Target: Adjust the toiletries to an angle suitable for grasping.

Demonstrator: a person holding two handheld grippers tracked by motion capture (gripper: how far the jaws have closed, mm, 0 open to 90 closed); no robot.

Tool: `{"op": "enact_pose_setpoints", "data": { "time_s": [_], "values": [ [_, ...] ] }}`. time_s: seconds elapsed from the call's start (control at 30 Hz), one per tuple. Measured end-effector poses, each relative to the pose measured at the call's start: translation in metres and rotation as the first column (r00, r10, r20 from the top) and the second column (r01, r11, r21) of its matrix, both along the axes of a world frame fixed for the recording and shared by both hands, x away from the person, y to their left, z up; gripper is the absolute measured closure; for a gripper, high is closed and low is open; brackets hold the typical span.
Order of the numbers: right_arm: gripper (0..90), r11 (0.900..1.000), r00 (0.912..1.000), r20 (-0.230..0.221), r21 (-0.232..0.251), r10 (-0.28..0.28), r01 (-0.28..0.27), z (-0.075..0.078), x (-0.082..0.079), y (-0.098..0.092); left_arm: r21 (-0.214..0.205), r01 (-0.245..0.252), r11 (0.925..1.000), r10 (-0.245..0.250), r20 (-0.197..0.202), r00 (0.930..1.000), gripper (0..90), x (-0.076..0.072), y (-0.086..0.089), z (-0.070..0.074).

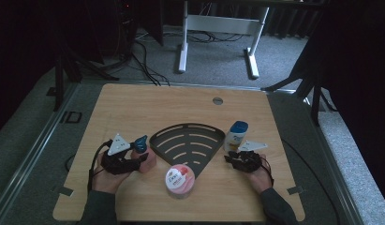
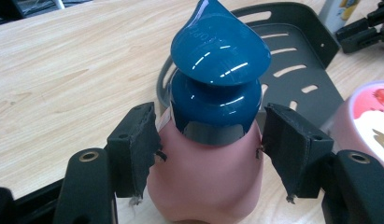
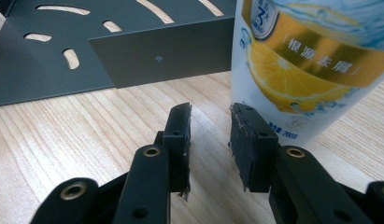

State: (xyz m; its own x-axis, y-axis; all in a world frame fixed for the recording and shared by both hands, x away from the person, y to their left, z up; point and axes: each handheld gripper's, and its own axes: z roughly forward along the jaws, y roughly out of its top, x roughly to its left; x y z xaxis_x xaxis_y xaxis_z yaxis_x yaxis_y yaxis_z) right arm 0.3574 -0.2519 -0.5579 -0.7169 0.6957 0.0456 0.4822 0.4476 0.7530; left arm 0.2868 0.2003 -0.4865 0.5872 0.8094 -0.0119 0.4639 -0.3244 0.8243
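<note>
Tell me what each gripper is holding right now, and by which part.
The left gripper holds the pink bottle by its shoulder, just below the blue cap. The right gripper holds nothing; its jaws stand apart beside the lemon-print tube.

Curtained lab: cables [image 1: 145, 65], desk frame [image 1: 218, 28]

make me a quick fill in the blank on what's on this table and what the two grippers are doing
1. The left gripper has its jaws on either side of a pink bottle with a ____ cap.
2. The dark slotted rack lies ____ the two grippers.
3. The white tube near the right gripper shows a picture of a ____.
4. The right gripper's jaws hold ____.

Missing words: blue; between; lemon; nothing
</note>
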Motion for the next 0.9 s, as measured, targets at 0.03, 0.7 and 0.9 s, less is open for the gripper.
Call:
{"op": "enact_pose_setpoints", "data": {
  "time_s": [0.03,0.7,0.9],
  "values": [
    [67.9,1.0,1.0,0.0,0.001,0.001,-0.001,0.0,0.0,0.0,0.003,-0.002,1.0,0.002,-0.001,1.0,36.0,0.002,0.001,0.0],
    [67.8,1.0,1.0,-0.001,0.002,0.001,-0.001,0.0,0.0,0.0,0.019,-0.044,0.9989,0.044,-0.007,0.999,36.1,0.015,0.012,0.0],
    [66.1,1.0,1.0,-0.004,0.001,0.007,-0.007,0.0,0.0,0.0,-0.009,-0.05,0.9987,0.05,-0.045,0.9977,37.1,-0.008,0.023,-0.006]
  ]
}}
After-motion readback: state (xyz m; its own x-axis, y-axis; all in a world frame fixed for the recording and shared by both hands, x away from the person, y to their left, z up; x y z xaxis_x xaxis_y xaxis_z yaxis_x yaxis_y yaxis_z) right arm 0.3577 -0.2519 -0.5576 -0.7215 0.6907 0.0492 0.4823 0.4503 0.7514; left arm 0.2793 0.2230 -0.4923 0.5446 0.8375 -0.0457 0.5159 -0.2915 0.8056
